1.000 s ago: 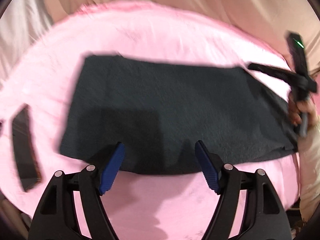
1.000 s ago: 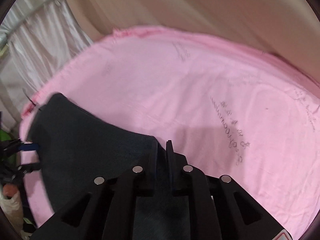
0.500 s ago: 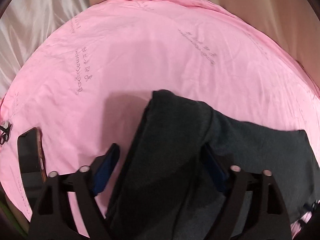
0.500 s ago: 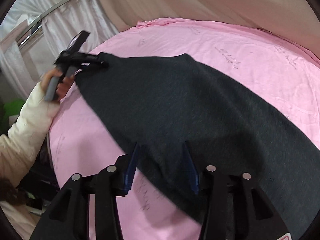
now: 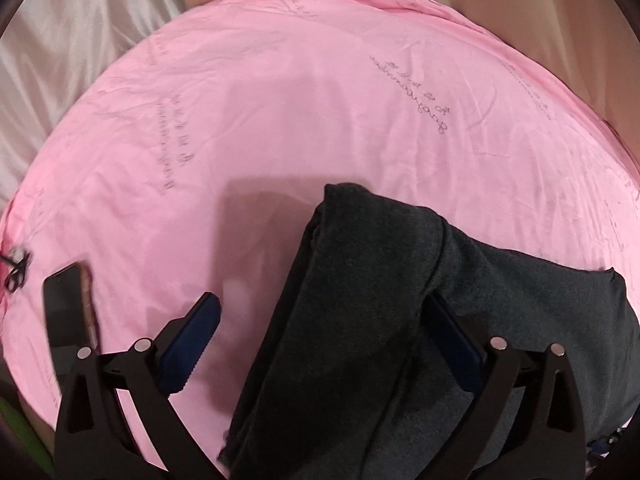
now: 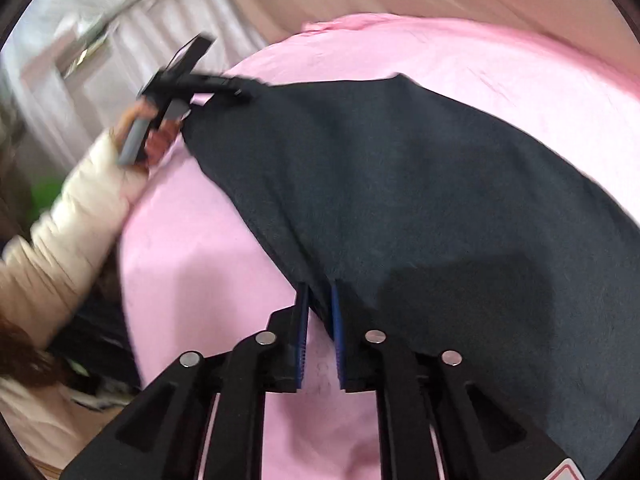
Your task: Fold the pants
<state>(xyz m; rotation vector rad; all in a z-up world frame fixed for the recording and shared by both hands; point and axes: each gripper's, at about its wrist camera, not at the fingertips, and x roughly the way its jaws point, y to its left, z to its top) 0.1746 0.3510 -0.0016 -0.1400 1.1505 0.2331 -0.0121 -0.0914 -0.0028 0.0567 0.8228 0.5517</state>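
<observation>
Left wrist view first: a dark phone lies well to the left of the dark grey pants, both on the pink sheet. The left tongs point steeply down and their jaws are opening, standing wide apart. A rolled-over fold of the pants runs up between them, closer to the right blue pad than to the left one. Neither pad appears to press on it. From that fold the rest of the pants spreads off to the right.

In the right wrist view, a hand in a cream sleeve holds the left tongs at the pants' far upper-left corner. The pants' long axis runs from there down to the right. The right tongs sit at the near edge, their jaws closing, nearly together, with that edge pinched between the blue pads.

We judge that the coming move turns on this layout. The pants stretch lengthwise between the two tongs, with the left end being let go and the right end gripped.

Only the left view shows the doubled layer and the phone. Only the right view shows the pants' full length and the person's arm.
</observation>
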